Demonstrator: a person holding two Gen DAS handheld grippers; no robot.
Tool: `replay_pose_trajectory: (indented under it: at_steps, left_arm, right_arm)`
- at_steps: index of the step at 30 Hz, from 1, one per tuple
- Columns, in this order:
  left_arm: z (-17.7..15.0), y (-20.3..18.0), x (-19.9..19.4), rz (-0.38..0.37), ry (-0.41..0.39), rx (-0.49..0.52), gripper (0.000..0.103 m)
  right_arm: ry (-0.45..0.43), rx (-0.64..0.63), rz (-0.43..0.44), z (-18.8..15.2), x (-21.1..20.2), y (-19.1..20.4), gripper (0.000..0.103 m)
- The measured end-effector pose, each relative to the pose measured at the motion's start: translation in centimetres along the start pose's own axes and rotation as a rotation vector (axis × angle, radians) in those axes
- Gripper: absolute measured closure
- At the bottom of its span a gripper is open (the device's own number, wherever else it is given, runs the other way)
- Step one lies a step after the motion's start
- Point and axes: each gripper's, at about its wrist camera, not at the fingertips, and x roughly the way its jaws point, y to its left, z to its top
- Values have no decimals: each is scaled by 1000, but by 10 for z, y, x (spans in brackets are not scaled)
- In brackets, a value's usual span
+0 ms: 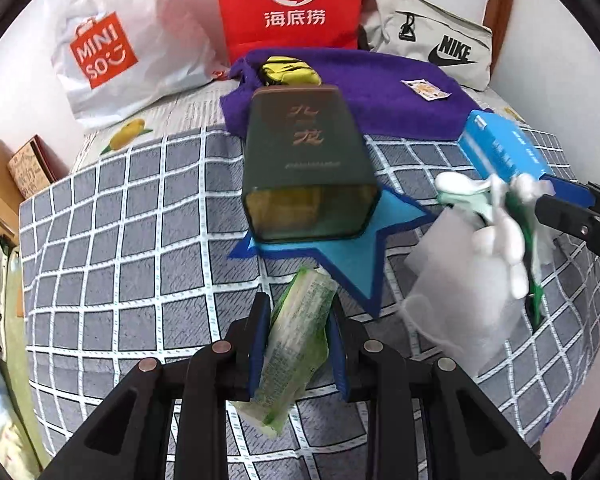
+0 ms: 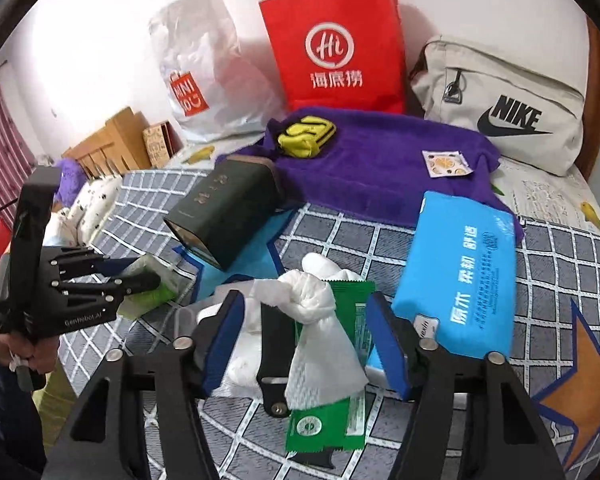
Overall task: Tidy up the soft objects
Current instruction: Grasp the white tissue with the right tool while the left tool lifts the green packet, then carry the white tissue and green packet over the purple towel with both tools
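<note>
My left gripper point(image 1: 298, 312) is shut on a green-and-white tissue pack point(image 1: 296, 356), held above the checked bedspread point(image 1: 140, 240); in the right wrist view that gripper point(image 2: 140, 280) comes in from the left. My right gripper point(image 2: 308, 340) stands open over a small pile: a knotted white tissue point(image 2: 312, 300), a green wrapper point(image 2: 328, 420) and a black strap point(image 2: 270, 360). Its right pad touches the wrapper's edge. From the left wrist view the right gripper point(image 1: 548, 200) enters at the right by that pile. A blue tissue pack point(image 2: 460, 280) lies just right of it.
A dark green tin point(image 1: 308, 168) lies on a blue felt star point(image 1: 340, 256). Behind are a purple towel point(image 2: 380, 160) with a yellow pouch point(image 2: 306, 136) and a sachet point(image 2: 446, 164), a red paper bag point(image 2: 336, 48), a white plastic bag point(image 2: 200, 72), a grey Nike bag point(image 2: 500, 108) and an orange star point(image 2: 580, 392).
</note>
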Motion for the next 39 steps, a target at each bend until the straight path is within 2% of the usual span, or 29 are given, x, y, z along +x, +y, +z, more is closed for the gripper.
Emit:
replay_pose_trajectory:
  at_steps: [5, 7, 9, 10, 14, 17, 29, 35, 39]
  left_arm:
    - [-3, 2, 4, -22, -4, -7, 75]
    - [-5, 3, 8, -15, 3, -6, 73]
    - [-5, 4, 14, -4, 15, -16, 70]
    - [-5, 5, 15, -6, 16, -23, 67]
    - [-7, 5, 20, -25, 22, -35, 67]
    - [-7, 6, 16, -45, 17, -39, 74]
    - [8, 7, -20, -94, -49, -70, 76]
    - [20, 6, -35, -105, -81, -79, 76]
    - [30, 6, -41, -104, -98, -87, 76]
  right_arm:
    - [53, -21, -29, -1, 17, 2, 52]
    - [68, -26, -23, -1, 23, 4, 67]
    - [74, -25, -14, -1, 26, 5, 74]
    - [72, -23, -11, -1, 26, 5, 74]
    - [60, -13, -13, 0, 24, 3, 77]
    - [46, -9, 1, -1, 16, 1, 77]
    - [-22, 38, 38, 5, -25, -12, 77]
    - [-38, 45, 9, 12, -38, -21, 77]
    - [-50, 44, -44, 19, -43, -28, 77]
